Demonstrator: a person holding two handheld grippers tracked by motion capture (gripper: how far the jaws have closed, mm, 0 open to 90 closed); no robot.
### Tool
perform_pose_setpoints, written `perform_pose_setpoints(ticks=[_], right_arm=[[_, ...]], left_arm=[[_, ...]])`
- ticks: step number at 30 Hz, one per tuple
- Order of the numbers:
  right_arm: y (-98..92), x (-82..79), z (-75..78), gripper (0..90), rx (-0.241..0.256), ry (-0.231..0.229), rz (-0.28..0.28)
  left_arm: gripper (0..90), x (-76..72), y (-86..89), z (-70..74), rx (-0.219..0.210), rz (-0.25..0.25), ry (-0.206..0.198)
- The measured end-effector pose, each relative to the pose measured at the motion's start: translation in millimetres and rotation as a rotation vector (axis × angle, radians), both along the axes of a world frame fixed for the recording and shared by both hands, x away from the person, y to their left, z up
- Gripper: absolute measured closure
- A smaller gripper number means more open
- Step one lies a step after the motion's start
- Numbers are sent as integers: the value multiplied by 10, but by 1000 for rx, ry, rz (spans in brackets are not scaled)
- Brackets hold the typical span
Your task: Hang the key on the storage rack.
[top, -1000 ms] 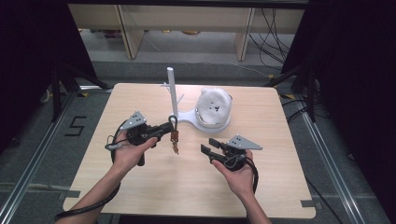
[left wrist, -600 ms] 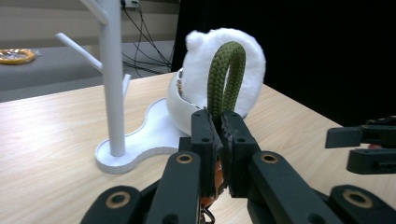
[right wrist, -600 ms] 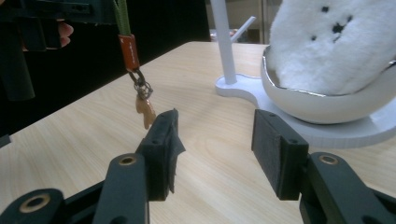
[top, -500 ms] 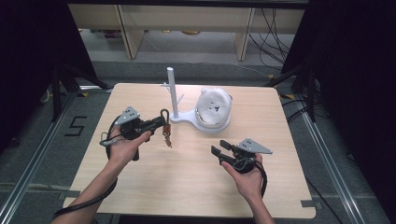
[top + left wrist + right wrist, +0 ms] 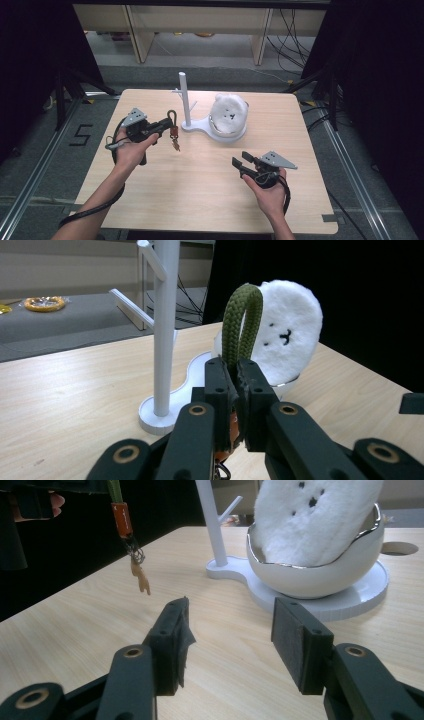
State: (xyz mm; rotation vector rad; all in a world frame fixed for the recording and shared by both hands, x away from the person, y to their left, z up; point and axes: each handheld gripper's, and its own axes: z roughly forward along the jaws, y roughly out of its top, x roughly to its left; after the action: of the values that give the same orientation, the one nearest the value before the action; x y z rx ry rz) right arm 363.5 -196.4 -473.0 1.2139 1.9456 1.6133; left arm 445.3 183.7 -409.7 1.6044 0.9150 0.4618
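My left gripper (image 5: 162, 126) (image 5: 234, 375) is shut on a keychain: an olive green cord loop (image 5: 241, 320) (image 5: 171, 118) stands up from the jaws, and an orange tag with small charms (image 5: 174, 137) (image 5: 131, 545) hangs below, above the table. It is held just left of the white peg stand (image 5: 184, 97) (image 5: 164, 330) (image 5: 212, 522). A white fluffy toy (image 5: 228, 114) (image 5: 290, 332) (image 5: 315, 515) sits in the bowl (image 5: 315, 577) on the stand's base. My right gripper (image 5: 241, 165) (image 5: 230, 640) is open above the table's front right, nothing between its fingers.
The wooden table (image 5: 200, 200) carries the stand's base (image 5: 197, 127) at its back middle. Shelving legs (image 5: 260, 35) and cables stand beyond the far edge. A metal rail (image 5: 30, 170) runs along the floor at left.
My left gripper has carried the keychain leftward and back, then settled close beside the stand. My right gripper has drawn back toward the front right, still open.
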Motion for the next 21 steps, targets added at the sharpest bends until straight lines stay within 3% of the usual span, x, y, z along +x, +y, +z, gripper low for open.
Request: perform_pose_setpoints(ticks=[2,4,5,6,21], right_arm=[[-24,18,-17,505,-5,-23,14],[-29,-7,-25,504,-4,-6,-8],[-43,9,-34,504,-14,-25,3],[-38,-7,-34,503,1,-6,-7],[-57,14,-68,495,-4,-17,-8]], left_arm=[[844,26,5,8,-2,4,0],[844,54,11,12,0,6,-2],[844,66,14,13,1,9,0],[844,81,18,15,5,10,-2],[844,324,28,68,5,23,12]])
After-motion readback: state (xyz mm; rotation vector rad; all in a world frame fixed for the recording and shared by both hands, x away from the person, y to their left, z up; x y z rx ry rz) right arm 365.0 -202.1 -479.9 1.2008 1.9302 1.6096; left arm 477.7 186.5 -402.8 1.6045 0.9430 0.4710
